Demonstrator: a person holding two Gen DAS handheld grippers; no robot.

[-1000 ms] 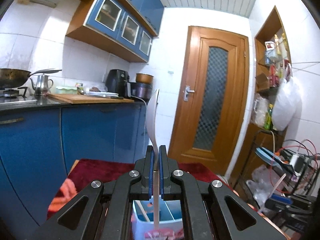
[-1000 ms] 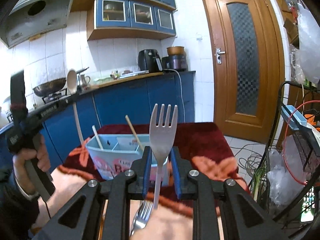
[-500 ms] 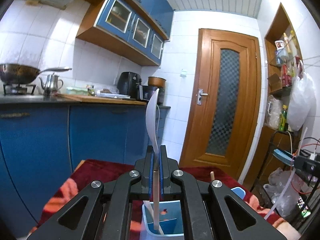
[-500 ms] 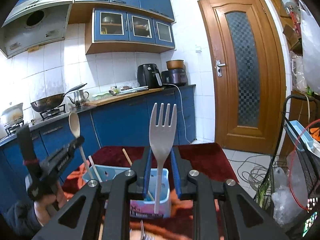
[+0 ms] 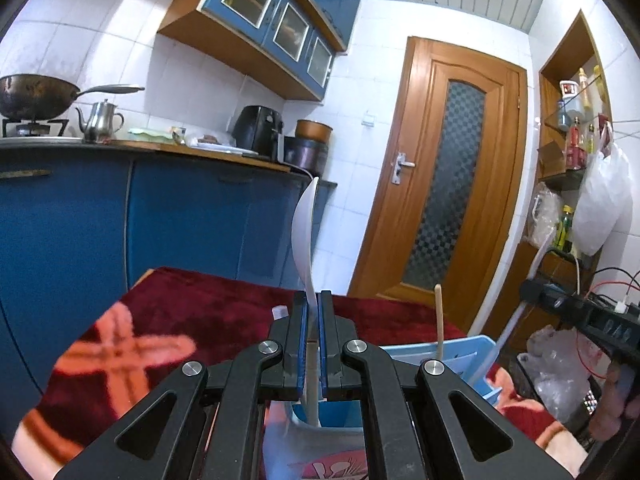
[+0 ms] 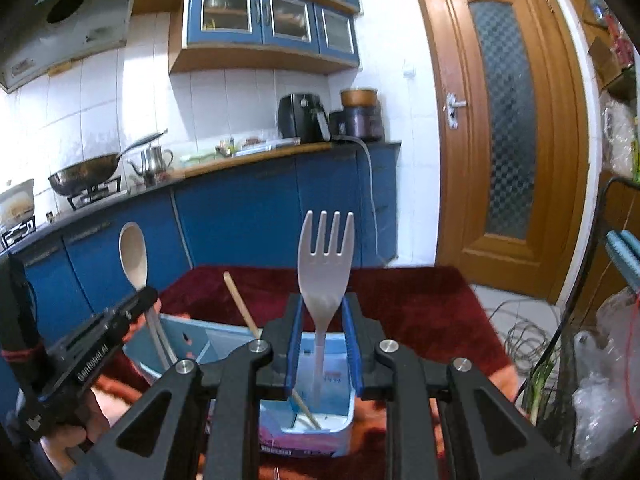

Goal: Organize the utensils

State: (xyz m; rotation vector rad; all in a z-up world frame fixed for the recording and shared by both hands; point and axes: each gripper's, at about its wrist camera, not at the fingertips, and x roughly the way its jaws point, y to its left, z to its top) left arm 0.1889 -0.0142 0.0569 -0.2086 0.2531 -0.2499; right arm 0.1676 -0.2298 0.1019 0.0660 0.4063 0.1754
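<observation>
A light blue divided utensil box (image 6: 316, 420) stands on a table with a dark red cloth (image 6: 416, 304); it also shows in the left wrist view (image 5: 448, 360). My left gripper (image 5: 313, 360) is shut on a pale spoon (image 5: 303, 240), held upright with its handle end down in the box; the spoon also shows in the right wrist view (image 6: 134, 256). My right gripper (image 6: 322, 344) holds its jaws apart around a pale plastic fork (image 6: 326, 256), which stands upright with its handle in the box. A wooden chopstick (image 6: 240, 304) leans in the box.
Blue kitchen cabinets with a worktop (image 6: 256, 156), a wok (image 6: 84, 172) and a kettle (image 5: 98, 120) run along the far left. A wooden door (image 5: 444, 192) is behind the table. A wire rack with bags and cables (image 6: 592, 380) stands at the right.
Both grippers have come down over the box. The spoon's and the fork's handles now reach into it. My right gripper's jaws have opened wider off the fork.
</observation>
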